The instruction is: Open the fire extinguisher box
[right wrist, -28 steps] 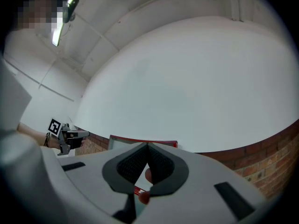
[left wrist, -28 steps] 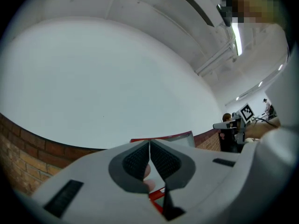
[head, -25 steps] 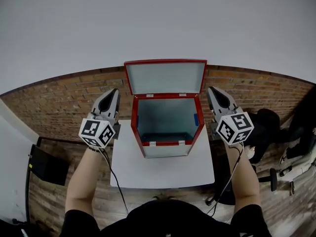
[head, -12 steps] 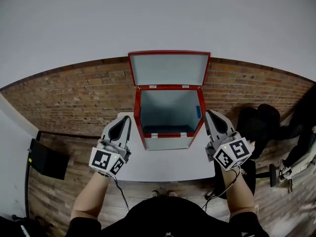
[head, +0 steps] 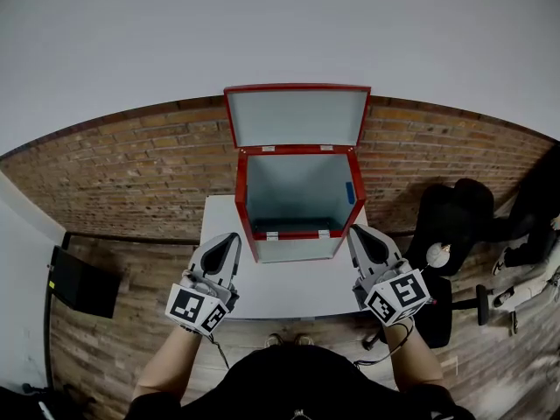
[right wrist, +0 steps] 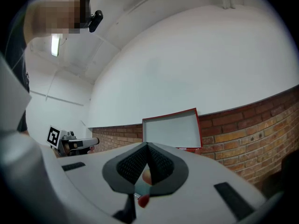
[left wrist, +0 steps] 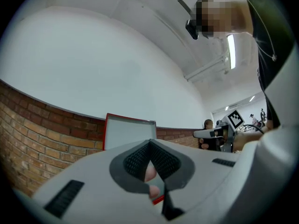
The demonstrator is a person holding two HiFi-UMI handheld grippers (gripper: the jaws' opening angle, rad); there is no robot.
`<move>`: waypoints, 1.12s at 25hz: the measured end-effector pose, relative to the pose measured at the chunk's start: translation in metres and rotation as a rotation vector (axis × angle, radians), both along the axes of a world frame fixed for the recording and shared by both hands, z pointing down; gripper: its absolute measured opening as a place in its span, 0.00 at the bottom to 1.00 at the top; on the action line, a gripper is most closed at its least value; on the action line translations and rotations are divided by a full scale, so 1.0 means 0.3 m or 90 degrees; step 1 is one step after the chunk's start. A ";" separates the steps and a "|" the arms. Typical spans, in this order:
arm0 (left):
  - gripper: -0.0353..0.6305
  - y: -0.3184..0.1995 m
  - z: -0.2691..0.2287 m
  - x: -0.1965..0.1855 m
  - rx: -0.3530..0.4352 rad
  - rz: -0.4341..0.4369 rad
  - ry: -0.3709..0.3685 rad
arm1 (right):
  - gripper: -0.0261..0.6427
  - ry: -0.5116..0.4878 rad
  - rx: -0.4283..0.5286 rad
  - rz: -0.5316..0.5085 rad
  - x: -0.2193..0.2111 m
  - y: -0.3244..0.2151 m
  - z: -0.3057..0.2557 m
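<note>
The red fire extinguisher box [head: 297,234] stands at the back of a white table [head: 280,291] with its lid [head: 296,116] swung up against the wall and its grey inside showing. My left gripper [head: 231,237] hovers near the box's front left corner, shut and holding nothing. My right gripper [head: 356,231] is level with it at the front right corner, also shut and empty. In the left gripper view the closed tips [left wrist: 150,142] point toward the raised lid [left wrist: 130,133]. The right gripper view shows the same lid [right wrist: 172,130] beyond its closed tips [right wrist: 147,144].
A brick wall [head: 131,173] runs behind the table, white above. A black chair [head: 455,226] stands right of the table and a dark case [head: 83,291] lies on the wooden floor at the left. Cables hang from both grippers.
Both grippers have come down from beside the box's upper sides and drawn back toward the table's near edge. The lid stays open.
</note>
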State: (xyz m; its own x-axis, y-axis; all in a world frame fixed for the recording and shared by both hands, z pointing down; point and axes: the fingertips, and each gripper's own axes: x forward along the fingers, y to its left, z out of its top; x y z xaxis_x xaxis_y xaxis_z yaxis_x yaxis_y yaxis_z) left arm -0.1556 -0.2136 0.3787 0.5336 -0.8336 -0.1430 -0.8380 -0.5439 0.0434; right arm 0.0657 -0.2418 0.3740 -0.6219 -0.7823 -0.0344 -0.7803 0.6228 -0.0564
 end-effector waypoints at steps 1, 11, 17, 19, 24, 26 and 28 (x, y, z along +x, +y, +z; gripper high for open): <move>0.13 0.007 0.015 0.008 -0.007 0.003 0.003 | 0.07 -0.004 -0.007 0.000 -0.003 0.008 0.015; 0.13 0.082 0.142 0.089 -0.051 0.024 0.006 | 0.07 0.022 0.023 -0.045 -0.043 0.135 0.114; 0.13 0.118 0.154 0.147 -0.042 0.056 -0.011 | 0.07 0.035 0.022 -0.056 -0.078 0.165 0.151; 0.13 0.126 0.148 0.162 -0.041 0.062 -0.008 | 0.07 0.039 0.018 -0.055 -0.080 0.169 0.161; 0.13 0.155 0.163 0.207 -0.044 0.080 -0.017 | 0.07 0.036 -0.002 -0.055 -0.070 0.174 0.192; 0.13 0.162 0.165 0.219 -0.041 0.086 -0.014 | 0.07 0.041 -0.004 -0.053 -0.058 0.173 0.196; 0.13 0.167 0.171 0.225 -0.045 0.089 -0.019 | 0.07 0.047 0.000 -0.048 -0.038 0.166 0.191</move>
State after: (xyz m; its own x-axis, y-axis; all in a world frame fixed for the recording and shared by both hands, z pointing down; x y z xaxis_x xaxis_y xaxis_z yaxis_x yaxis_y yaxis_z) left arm -0.0881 -0.1636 0.4300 0.6487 -0.7579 -0.0684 -0.7555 -0.6522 0.0622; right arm 0.0543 -0.1920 0.4312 -0.6798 -0.7332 0.0134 -0.7333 0.6799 -0.0005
